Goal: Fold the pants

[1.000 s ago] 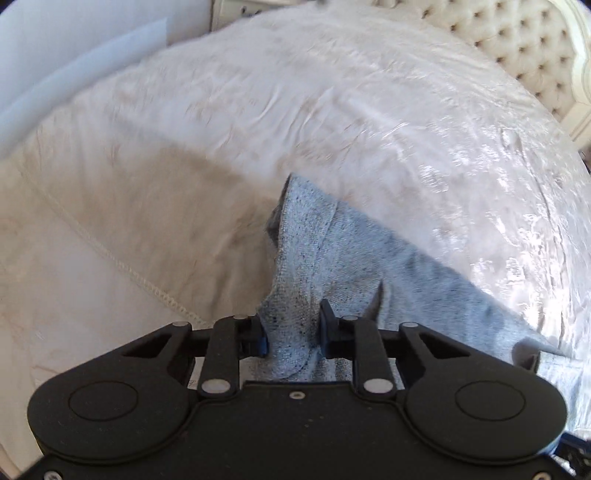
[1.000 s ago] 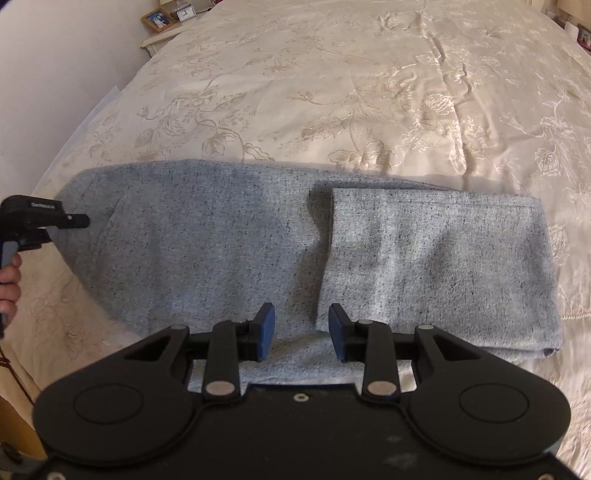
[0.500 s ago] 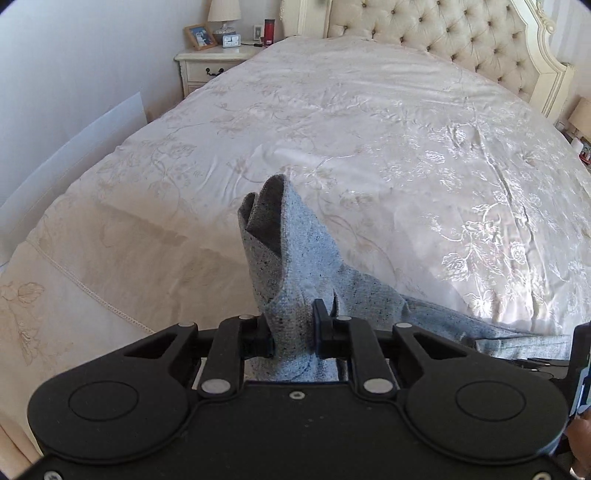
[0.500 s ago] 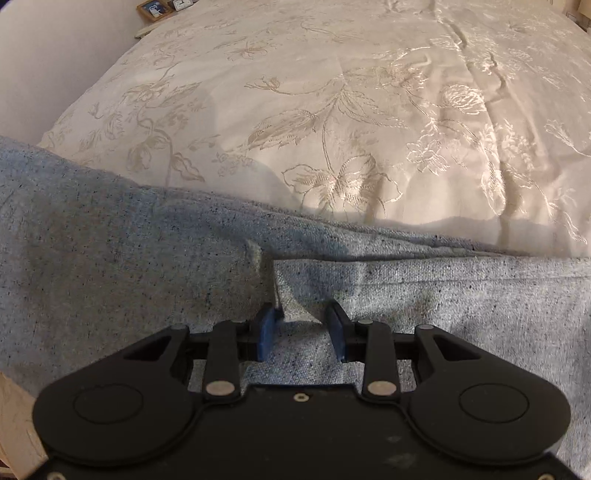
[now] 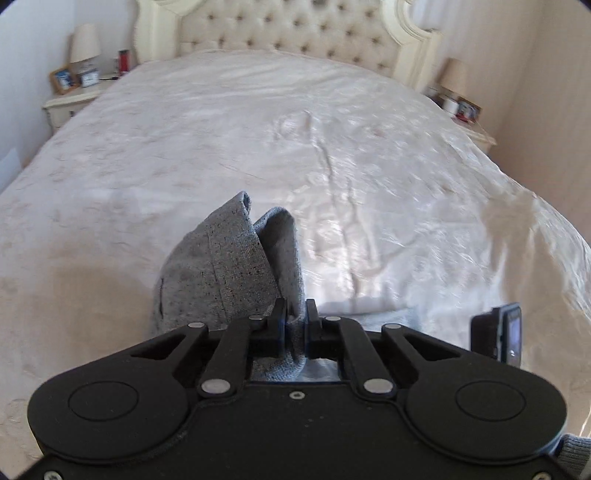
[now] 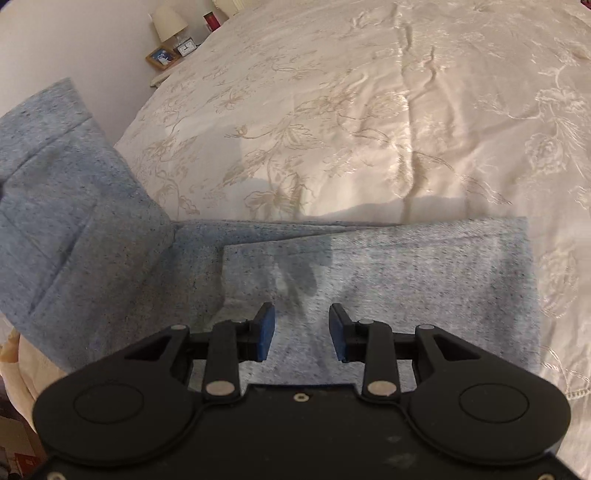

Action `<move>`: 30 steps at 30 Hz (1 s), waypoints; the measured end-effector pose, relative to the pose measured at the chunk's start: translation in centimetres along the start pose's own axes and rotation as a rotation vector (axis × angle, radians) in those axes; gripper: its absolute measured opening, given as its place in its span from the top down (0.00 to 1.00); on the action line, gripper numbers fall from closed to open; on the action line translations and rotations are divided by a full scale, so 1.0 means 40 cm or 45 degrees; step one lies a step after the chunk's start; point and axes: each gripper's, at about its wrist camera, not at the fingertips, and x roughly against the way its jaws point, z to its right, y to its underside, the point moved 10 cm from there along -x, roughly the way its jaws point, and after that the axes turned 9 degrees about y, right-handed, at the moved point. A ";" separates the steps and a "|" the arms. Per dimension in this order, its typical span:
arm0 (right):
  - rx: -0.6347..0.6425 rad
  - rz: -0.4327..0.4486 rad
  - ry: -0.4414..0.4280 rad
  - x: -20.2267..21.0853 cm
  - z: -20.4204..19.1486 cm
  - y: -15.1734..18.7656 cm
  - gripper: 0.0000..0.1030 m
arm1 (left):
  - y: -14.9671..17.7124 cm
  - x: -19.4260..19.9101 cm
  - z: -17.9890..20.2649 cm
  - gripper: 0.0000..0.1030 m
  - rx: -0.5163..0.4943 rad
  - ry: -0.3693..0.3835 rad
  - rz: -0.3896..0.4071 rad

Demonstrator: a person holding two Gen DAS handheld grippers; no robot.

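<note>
Pants (image 6: 406, 280): grey-blue speckled knit, lying on the near part of the bed (image 6: 369, 110). One end is already doubled over into a flat rectangle on the right; the other end is lifted up at left in the right wrist view, hanging as a loose flap. Judgement: soft, light, floppy, no stiffness at all, so it will sag and bunch wherever it is unsupported. Not fragile. The knit looks grippy, not slick, but the bedspread under it is shiny satin with raised floral embroidery, so the whole piece may slide when pulled.

Best hold, as I read it: seamed or hemmed edges and corners, where layers are thick and pinch well. Mid-panel grabs would only raise a tent.

Bed: wide, cream, lightly creased, tufted headboard (image 5: 295, 29) at the far end. Nightstand (image 5: 70, 103) far left with a lamp (image 5: 85, 46) and picture frame (image 5: 61, 78).

Left gripper (image 5: 295, 325): jaws closing, clamped on a bunched fold of the pants, which stands up in two rounded peaks just beyond the fingers. A stitched seam runs down the left peak.

Right gripper (image 6: 301, 332): jaws spread wide, nothing pinched, hovering over the folded rectangle near its left edge. Blue pads (image 6: 266, 330) on black fingers. Whether they touch the cloth I cannot tell.
</note>
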 end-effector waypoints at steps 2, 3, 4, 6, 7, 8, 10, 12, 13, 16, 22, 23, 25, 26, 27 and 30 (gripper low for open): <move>-0.030 -0.025 0.031 -0.001 0.051 0.018 0.66 | 0.043 -0.086 0.066 0.87 0.027 0.075 -0.116; -0.048 -0.033 0.049 -0.001 0.075 0.028 0.65 | 0.061 -0.110 0.083 0.87 0.058 0.115 -0.154; -0.064 -0.037 0.063 0.004 0.100 0.036 0.64 | 0.076 -0.127 0.103 0.87 0.088 0.158 -0.173; -0.095 -0.041 0.076 0.011 0.140 0.041 0.64 | 0.095 -0.133 0.103 0.83 0.088 0.140 -0.190; -0.108 -0.041 0.077 0.016 0.151 0.045 0.64 | 0.102 -0.129 0.092 0.83 0.078 0.108 -0.194; -0.119 -0.043 0.075 0.022 0.161 0.047 0.64 | 0.110 -0.123 0.075 0.83 0.070 0.076 -0.196; -0.140 -0.042 0.064 0.031 0.171 0.048 0.64 | 0.119 -0.120 0.018 0.82 0.066 -0.011 -0.211; -0.150 -0.027 0.027 0.038 0.169 0.041 0.63 | 0.125 -0.122 -0.057 0.82 0.096 -0.109 -0.240; -0.155 -0.019 -0.003 0.040 0.162 0.034 0.63 | 0.128 -0.126 -0.098 0.82 0.126 -0.154 -0.251; -0.159 -0.009 -0.093 0.060 0.132 0.025 0.61 | 0.147 -0.155 -0.202 0.82 0.235 -0.229 -0.289; -0.143 -0.018 -0.153 0.043 0.050 0.010 0.60 | 0.236 -0.282 -0.264 0.82 0.183 -0.226 -0.506; -0.141 -0.027 -0.135 0.032 0.046 0.009 0.60 | 0.251 -0.296 -0.265 0.83 0.144 -0.234 -0.531; -0.139 -0.041 -0.095 0.009 0.044 0.004 0.60 | 0.265 -0.308 -0.258 0.83 0.078 -0.241 -0.546; -0.142 -0.044 -0.080 -0.003 0.046 0.002 0.59 | 0.265 -0.305 -0.254 0.84 0.068 -0.237 -0.542; -0.147 -0.051 -0.070 -0.013 0.048 0.002 0.59 | 0.264 -0.300 -0.253 0.84 0.071 -0.230 -0.539; -0.184 -0.086 -0.071 -0.048 0.059 0.009 0.58 | 0.266 -0.278 -0.252 0.83 0.088 -0.186 -0.522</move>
